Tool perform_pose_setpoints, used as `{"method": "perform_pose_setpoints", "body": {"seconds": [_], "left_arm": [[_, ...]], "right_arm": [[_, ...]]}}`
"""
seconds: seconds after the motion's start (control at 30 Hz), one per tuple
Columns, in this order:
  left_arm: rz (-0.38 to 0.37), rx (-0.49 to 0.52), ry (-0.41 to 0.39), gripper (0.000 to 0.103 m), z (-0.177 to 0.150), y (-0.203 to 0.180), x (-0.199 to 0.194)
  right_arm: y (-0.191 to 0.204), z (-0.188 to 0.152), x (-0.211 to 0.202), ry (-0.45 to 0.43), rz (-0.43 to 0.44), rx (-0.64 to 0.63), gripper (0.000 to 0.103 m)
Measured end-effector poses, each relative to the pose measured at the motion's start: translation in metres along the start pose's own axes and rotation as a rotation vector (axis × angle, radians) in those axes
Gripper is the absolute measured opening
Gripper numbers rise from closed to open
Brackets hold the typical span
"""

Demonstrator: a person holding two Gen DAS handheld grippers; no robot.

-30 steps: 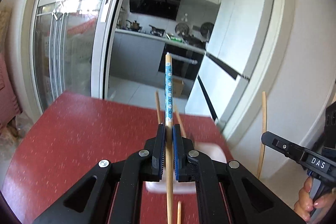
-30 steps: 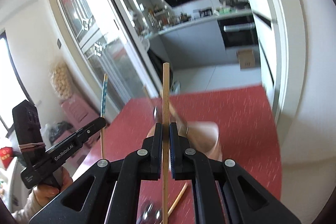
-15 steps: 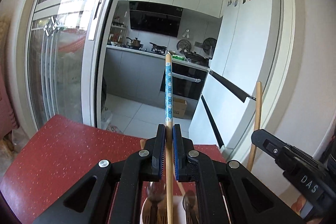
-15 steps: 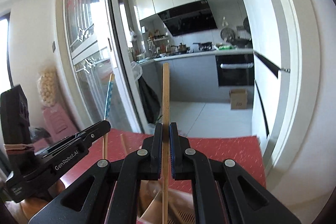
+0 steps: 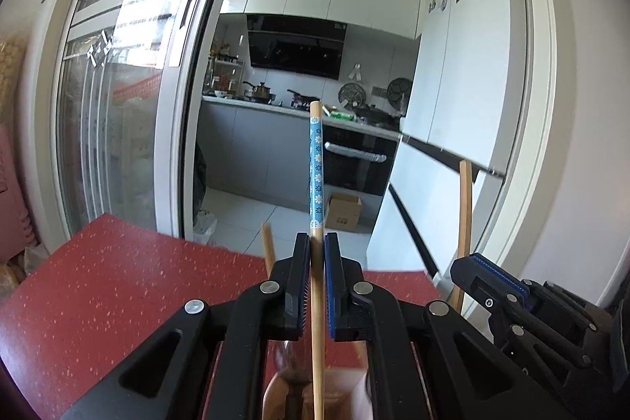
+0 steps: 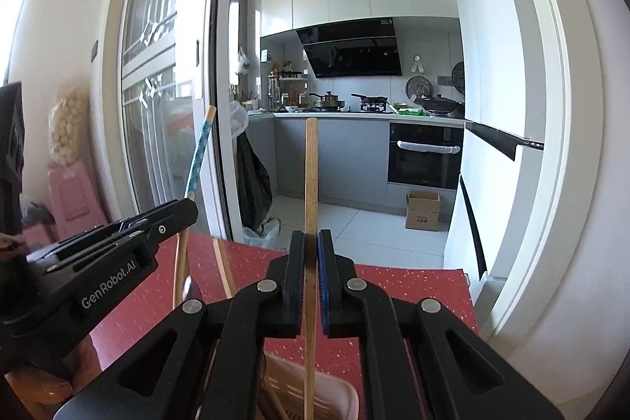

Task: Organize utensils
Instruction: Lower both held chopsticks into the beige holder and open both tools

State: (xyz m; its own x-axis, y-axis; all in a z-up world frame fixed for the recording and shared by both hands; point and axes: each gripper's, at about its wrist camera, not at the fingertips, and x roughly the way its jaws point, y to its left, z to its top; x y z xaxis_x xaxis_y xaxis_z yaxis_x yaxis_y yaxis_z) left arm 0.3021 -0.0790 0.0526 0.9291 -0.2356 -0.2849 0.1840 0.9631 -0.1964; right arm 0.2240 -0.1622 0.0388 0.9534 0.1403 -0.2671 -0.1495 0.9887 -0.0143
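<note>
My left gripper (image 5: 316, 241) is shut on a wooden chopstick with a blue flowered top (image 5: 315, 176), held upright. My right gripper (image 6: 310, 237) is shut on a plain wooden chopstick (image 6: 310, 180), also upright. Each gripper shows in the other's view: the right one (image 5: 492, 286) at the lower right with its plain chopstick (image 5: 464, 207), the left one (image 6: 118, 247) at the lower left with the blue chopstick (image 6: 199, 156). A pale pink utensil holder (image 6: 334, 392) sits below both grippers on the red table (image 5: 118, 286). More chopsticks (image 5: 267, 247) stand in it.
The red table's far edge (image 6: 393, 264) faces an open kitchen doorway. A glass sliding door (image 5: 118, 105) stands at the left and a white fridge (image 5: 453, 128) at the right. A cardboard box (image 6: 422, 211) lies on the kitchen floor.
Both grippers have tilted up and come closer over the holder, each keeping its chopstick. The table has dropped lower in both views and the holder now lies directly beneath the fingers.
</note>
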Motion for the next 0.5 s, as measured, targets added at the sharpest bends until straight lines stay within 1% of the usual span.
{"method": "perform_pose_setpoints", "body": {"seconds": [0.2, 0.4, 0.5], "left_arm": [[0.023, 0.036, 0.034, 0.037, -0.020, 0.000, -0.002], [0.044, 0.091, 0.051, 0.037, -0.028, -0.005, -0.010], [0.058, 0.099, 0.068, 0.037, -0.031, -0.003, -0.010]], "right_arm": [[0.008, -0.025, -0.001, 0.018, -0.006, -0.068, 0.006], [0.008, -0.034, -0.003, 0.042, 0.003, -0.066, 0.006], [0.010, -0.033, -0.001, 0.055, 0.011, -0.069, 0.007]]}}
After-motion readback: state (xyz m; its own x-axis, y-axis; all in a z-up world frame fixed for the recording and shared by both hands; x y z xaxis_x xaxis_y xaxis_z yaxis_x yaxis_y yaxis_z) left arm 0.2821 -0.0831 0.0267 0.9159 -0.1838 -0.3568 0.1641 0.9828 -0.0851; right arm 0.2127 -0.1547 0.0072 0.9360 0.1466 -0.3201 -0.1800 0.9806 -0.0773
